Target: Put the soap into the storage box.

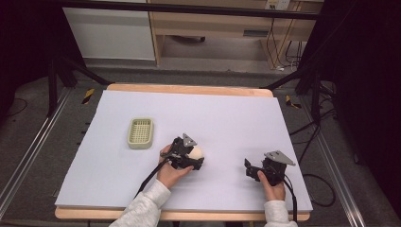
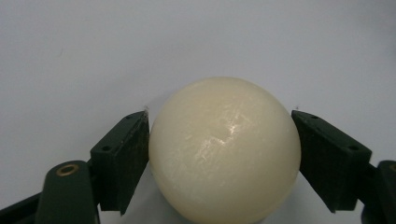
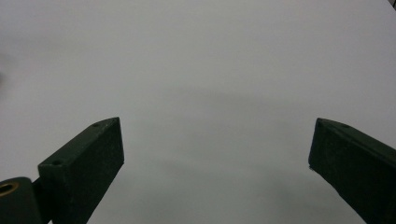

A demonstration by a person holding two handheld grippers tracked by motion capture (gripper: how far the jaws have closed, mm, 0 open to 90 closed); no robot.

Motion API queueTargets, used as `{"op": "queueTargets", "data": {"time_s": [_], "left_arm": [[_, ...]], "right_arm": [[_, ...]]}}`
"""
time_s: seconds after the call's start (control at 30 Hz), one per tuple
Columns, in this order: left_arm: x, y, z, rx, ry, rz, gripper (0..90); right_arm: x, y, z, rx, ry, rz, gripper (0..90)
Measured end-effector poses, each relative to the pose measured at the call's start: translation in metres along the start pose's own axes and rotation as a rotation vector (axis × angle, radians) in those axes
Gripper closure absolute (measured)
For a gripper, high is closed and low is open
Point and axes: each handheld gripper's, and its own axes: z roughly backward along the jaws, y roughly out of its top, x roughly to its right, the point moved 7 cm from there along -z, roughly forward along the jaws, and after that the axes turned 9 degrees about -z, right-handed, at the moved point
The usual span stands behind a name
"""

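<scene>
The ball (image 2: 224, 151) is cream-white, smooth and glossy, with faint pale scuffs and a small highlight across its upper face. It looks round and plain, with no markings. It sits squarely between the jaws of the left claw (image 2: 219, 154): the left jaw's pad presses its side, and the right jaw's pad meets it on the other side, so the claw grips the ball across its widest part. The ball's top rises above the jaw tips and its underside dips below them. Whether it rests on the sheet (image 2: 93, 56) or is lifted just clear, I cannot tell.

In the high view the left claw (image 1: 193, 158) lies low over the sheet (image 1: 227, 118), held by the left hand (image 1: 170, 172), with the ball (image 1: 196, 152) showing as a pale lump at the claw's tip, just under its grey plate.

The basket (image 1: 140, 133), a pale green slotted tray, lies behind and to the left of that claw, near but apart.

The right claw (image 1: 249, 169) is well apart to the right of the ball, held by the right hand (image 1: 273, 185). Its jaws stand wide apart with nothing between them but bare sheet (image 3: 210, 93).
</scene>
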Motion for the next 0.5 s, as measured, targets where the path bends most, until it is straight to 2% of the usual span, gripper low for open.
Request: {"op": "queueTargets", "data": {"time_s": [0.5], "left_arm": [[0.0005, -0.0013, -0.0048, -0.008, 0.005, 0.005, 23.7]], "right_arm": [[0.0, 0.0, -0.0001, -0.001, 0.002, 0.001, 3.8]]}}
